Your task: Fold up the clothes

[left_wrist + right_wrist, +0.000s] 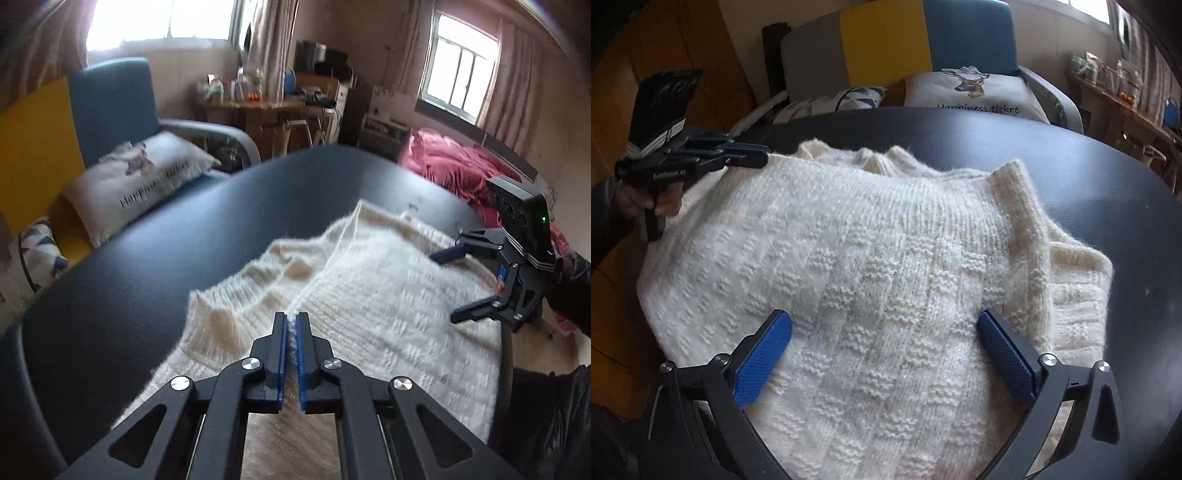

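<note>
1. Sweater [849, 258]: cream knit, checker-texture, partly folded, lying on the dark round table [1089, 166]. In the right wrist view it fills the centre and lower frame; ribbed edge turned up at centre right, a second ribbed layer showing beneath at right. In the left wrist view it occupies centre to lower right, w/ a fold ridge running up from lower centre toward the upper right.

2. My left gripper [291, 332]: lower centre of the left wrist view. Blue pads nearly together, a thin strip of cream knit pinched between them, i.e. clamped on the sweater's fold. In the right wrist view the same unit sits at upper left, tips at the sweater's far left edge, my hand [646, 199] wrapped on its grip.

3. My right gripper [884, 354]: fingers spread wide apart, one pad [761, 358] at lower left, the other at lower right, sweater surface between. Contact w/ the knit: cannot tell. In the left wrist view it appears at right edge, also spread, over the sweater's right border.

4. Surroundings: sofa w/ blue and yellow back panels [923, 40] behind table; printed cushion [975, 92] upper centre; pink bedding [454, 166] at right of left wrist view; cluttered wooden desk [266, 107] upper centre.
</note>
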Available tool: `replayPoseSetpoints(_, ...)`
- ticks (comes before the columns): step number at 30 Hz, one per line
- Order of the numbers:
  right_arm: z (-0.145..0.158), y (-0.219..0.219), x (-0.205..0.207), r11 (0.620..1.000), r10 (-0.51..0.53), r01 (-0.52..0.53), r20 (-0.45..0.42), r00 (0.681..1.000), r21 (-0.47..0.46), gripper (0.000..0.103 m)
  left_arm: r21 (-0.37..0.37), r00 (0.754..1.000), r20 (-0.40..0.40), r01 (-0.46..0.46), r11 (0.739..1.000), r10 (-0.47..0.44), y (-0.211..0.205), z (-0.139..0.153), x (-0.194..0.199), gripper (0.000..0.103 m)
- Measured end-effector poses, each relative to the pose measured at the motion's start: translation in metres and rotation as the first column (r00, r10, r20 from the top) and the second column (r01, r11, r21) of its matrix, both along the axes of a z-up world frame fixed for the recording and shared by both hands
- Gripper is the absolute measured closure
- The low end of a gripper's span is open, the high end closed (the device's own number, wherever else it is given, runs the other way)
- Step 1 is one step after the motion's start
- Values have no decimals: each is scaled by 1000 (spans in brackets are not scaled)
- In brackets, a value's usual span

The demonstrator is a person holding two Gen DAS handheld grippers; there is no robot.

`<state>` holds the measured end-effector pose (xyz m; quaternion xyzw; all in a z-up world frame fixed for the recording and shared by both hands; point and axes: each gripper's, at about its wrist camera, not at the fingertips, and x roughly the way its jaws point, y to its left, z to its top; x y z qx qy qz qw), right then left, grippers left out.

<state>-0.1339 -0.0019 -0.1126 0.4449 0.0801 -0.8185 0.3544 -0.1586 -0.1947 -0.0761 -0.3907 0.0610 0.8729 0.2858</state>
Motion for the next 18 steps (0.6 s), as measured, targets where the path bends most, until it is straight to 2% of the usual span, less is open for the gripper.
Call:
replayPoseSetpoints(1, 3, 0, -1, 1000, -7, 7, -13, 1000, 7, 22, 0, 1000, -12, -8, 1000, 8, 1, 2, -1, 100)
replayPoseSetpoints(2, 6, -1, -1, 1000, -14, 15, -27, 1000, 15, 24, -11, 1000, -12, -26, 1000, 25, 0, 2, -4, 100)
replayPoseSetpoints(6, 14, -4, -4, 998, -39, 43, -75, 996, 50, 27, -82, 995, 18, -97, 992, 99, 1, -16, -17, 100)
replayPoseSetpoints(8, 2, -12, -7, 994, -34, 40, -69, 997, 97, 27, -122, 990, 36, -132, 984, 137, 2, -27, -23, 99)
replayPoseSetpoints(11, -2, -15, -7, 993, -38, 46, -78, 996, 110, 27, -182, 979, 59, -181, 966, 195, 4, -43, -31, 102)
replayPoseSetpoints(13, 6, -12, -8, 995, -52, 58, -74, 996, 82, 27, -140, 975, 29, -214, 967, 220, -4, -29, -29, 100)
replayPoseSetpoints(15, 19, -7, -7, 998, -63, 64, -70, 996, 13, 27, -103, 968, 2, -248, 963, 250, -14, -16, -21, 100)
replayPoseSetpoints(18, 39, -15, -3, 999, -33, 29, -120, 992, -38, 27, -35, 964, -29, -264, 964, 263, -28, 2, 0, 99)
